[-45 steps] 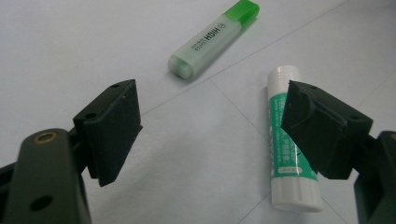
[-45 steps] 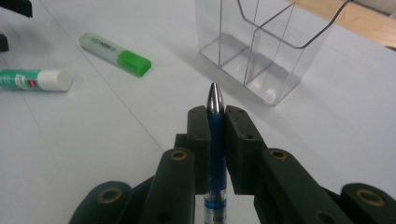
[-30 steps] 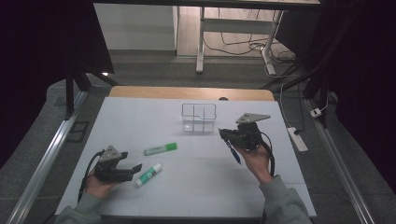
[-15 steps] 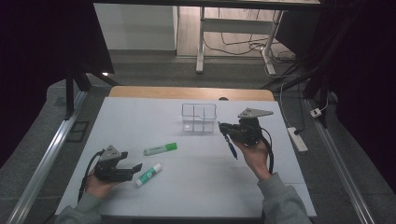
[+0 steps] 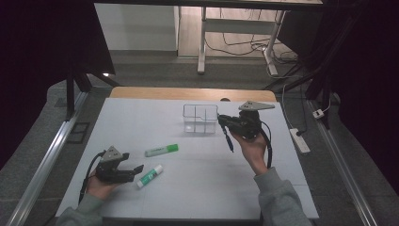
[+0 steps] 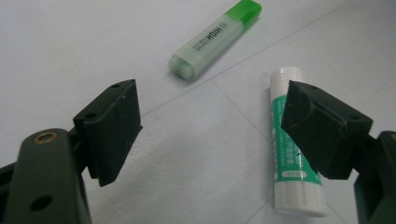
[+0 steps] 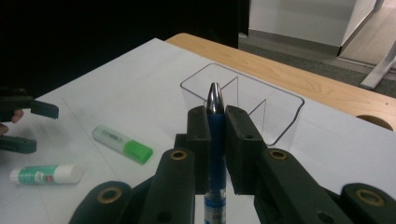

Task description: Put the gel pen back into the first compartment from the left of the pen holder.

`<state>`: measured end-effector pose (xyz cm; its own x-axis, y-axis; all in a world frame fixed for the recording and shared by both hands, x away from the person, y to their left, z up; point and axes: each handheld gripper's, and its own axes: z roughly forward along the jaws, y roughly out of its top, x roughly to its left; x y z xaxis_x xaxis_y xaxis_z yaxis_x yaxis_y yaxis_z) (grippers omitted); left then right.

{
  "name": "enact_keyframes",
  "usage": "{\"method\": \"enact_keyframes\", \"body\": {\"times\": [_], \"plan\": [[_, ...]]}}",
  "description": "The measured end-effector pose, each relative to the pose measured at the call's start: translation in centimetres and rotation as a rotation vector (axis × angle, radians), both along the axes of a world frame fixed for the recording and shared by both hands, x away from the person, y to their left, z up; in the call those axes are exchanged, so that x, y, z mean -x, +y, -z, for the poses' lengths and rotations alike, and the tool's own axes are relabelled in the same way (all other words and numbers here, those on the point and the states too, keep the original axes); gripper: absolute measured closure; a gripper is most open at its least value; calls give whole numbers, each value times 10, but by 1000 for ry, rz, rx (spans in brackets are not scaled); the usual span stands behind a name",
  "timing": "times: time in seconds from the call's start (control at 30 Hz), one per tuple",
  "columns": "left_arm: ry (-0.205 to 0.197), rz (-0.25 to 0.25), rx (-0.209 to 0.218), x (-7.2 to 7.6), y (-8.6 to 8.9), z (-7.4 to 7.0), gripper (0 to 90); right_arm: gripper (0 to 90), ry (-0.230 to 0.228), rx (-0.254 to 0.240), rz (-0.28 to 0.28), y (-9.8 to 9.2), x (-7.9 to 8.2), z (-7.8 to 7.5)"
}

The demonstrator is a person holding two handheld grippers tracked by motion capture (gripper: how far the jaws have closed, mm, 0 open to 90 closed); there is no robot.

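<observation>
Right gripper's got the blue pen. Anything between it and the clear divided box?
Nothing visible. The right gripper holds the blue pen clamped, tip toward the clear box; only bare table lies between. Highlighter and glue stick lie off toward the left gripper.

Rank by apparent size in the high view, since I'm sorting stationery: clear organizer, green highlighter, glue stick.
1. clear organizer, plainly largest.
2. green highlighter and glue stick look about alike; no ranking between them.

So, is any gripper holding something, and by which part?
The right gripper clamps a blue pen on its barrel, below the metal tip. The left gripper holds nothing.
</observation>
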<state>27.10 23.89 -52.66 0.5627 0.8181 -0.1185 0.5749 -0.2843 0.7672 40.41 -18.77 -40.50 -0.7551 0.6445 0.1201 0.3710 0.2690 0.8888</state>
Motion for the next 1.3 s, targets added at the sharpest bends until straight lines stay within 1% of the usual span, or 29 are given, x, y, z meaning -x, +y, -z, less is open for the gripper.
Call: {"method": "enact_keyframes", "body": {"times": [0.13,0.3,0.4,0.53,0.6,0.67,0.87,0.97,1.1,1.3], "plan": [[2,1,-1,0,0,0,197,800,-9,-16,4,1,-2,-3],[2,1,-2,0,0,0,197,800,-9,-31,9,2,-6,-5],[3,1,-2,0,0,1,197,800,-9,-50,10,3,-8,-6],[3,2,-2,-1,0,1,197,800,-9,-57,10,4,-11,-7],[4,2,-2,-1,0,1,197,800,-6,-71,8,5,-12,-7],[4,2,-3,-1,0,1,197,800,-14,-66,12,6,-13,-8],[3,3,-3,-1,0,1,197,800,-19,-79,16,7,-17,-8],[3,3,-3,-1,0,1,197,800,-12,-90,14,8,-19,-9],[3,2,-2,-1,0,1,197,800,-20,-97,11,9,-21,-11],[2,4,-4,-1,0,1,197,800,-15,-111,14,12,-27,-11]]}}
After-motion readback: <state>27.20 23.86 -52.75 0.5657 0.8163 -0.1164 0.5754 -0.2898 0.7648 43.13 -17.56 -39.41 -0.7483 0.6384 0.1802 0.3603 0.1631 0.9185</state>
